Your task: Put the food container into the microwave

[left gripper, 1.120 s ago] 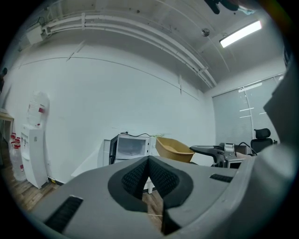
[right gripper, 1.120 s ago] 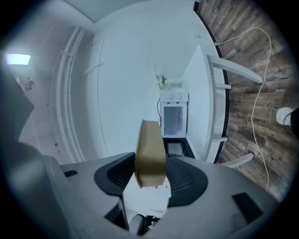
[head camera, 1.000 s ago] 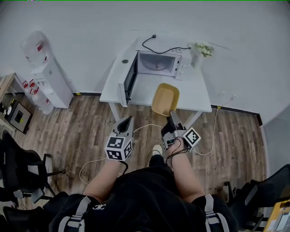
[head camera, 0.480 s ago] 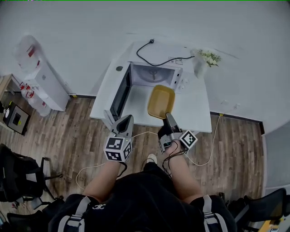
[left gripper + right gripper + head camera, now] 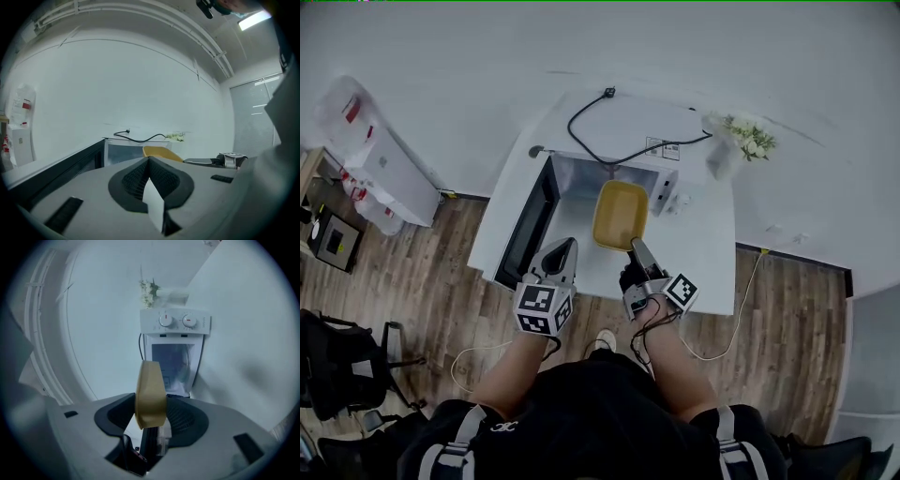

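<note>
A white microwave (image 5: pixel 623 141) stands on a white table (image 5: pixel 703 267), its dark door (image 5: pixel 525 230) swung open to the left. My right gripper (image 5: pixel 633 246) is shut on the near rim of a yellow food container (image 5: pixel 619 214), held level just in front of the open cavity. In the right gripper view the container (image 5: pixel 150 394) stands edge-on between the jaws, with the microwave (image 5: pixel 176 357) straight ahead. My left gripper (image 5: pixel 565 246) hovers beside it over the table's front, by the door, shut and holding nothing. From the left gripper view the container (image 5: pixel 159 151) shows beyond the jaws.
A black power cable (image 5: pixel 600 150) lies across the microwave's top. A vase of white flowers (image 5: pixel 741 141) stands at the table's back right. A water dispenser (image 5: pixel 370 159) is against the wall at left, and a black chair (image 5: pixel 337 366) on the wooden floor.
The person has stepped up to the table. The right gripper has carried the yellow container forward, from the table's front edge to just before the microwave's opening. The left gripper advanced alongside.
</note>
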Tool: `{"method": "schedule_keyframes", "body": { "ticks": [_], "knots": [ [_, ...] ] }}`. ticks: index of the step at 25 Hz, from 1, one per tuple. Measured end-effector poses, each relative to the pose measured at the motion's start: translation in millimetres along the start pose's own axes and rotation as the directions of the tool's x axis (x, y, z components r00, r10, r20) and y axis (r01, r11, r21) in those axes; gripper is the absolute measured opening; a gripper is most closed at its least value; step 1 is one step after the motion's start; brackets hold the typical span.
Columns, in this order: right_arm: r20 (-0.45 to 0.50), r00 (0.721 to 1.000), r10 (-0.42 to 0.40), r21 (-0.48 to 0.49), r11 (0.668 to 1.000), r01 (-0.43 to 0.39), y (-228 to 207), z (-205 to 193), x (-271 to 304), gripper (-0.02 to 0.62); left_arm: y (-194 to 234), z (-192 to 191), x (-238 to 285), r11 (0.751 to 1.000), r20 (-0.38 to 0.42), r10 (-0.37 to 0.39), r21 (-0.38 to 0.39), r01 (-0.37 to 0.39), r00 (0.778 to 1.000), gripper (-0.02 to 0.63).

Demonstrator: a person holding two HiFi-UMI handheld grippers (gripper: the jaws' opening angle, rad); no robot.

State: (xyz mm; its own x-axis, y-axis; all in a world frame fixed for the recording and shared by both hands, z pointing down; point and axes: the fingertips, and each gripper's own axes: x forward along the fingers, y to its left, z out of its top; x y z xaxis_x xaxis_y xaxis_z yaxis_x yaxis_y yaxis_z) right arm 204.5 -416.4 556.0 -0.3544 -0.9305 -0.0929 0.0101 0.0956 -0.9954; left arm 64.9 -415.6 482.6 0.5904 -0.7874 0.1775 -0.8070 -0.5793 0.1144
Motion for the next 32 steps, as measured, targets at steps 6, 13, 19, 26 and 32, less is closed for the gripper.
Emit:
{"method": "schedule_keyframes", "body": {
  "ticks": [6,13,19,26,32],
  "knots": [
    [-0.055,0.998,-0.035,0.033,0.999,0.036,-29,30,42,0.216,11,1,47,0.999,-0.02,0.044,-0.008,-0.045,0.999,0.003],
    [-0.026,0.998,-0.049,0.043,0.998,0.05,-48,48,84,0.216,29,-2,63,0.999,-0.04,0.052,-0.005,-0.052,0.998,0.003],
    [0.046,0.997,-0.055,0.052,0.997,0.052,-63,60,117,0.216,46,6,70,1.0,-0.027,0.022,0.01,-0.021,0.999,0.003],
    [0.132,0.986,-0.102,0.039,0.994,0.098,-88,83,150,0.218,69,12,76,0.999,-0.022,0.018,-0.036,-0.019,1.0,0.003],
    [0.169,0.97,-0.173,0.023,0.985,0.172,-114,98,175,0.218,77,4,79,0.998,-0.038,0.022,-0.05,-0.024,0.999,0.003]
  ]
}}
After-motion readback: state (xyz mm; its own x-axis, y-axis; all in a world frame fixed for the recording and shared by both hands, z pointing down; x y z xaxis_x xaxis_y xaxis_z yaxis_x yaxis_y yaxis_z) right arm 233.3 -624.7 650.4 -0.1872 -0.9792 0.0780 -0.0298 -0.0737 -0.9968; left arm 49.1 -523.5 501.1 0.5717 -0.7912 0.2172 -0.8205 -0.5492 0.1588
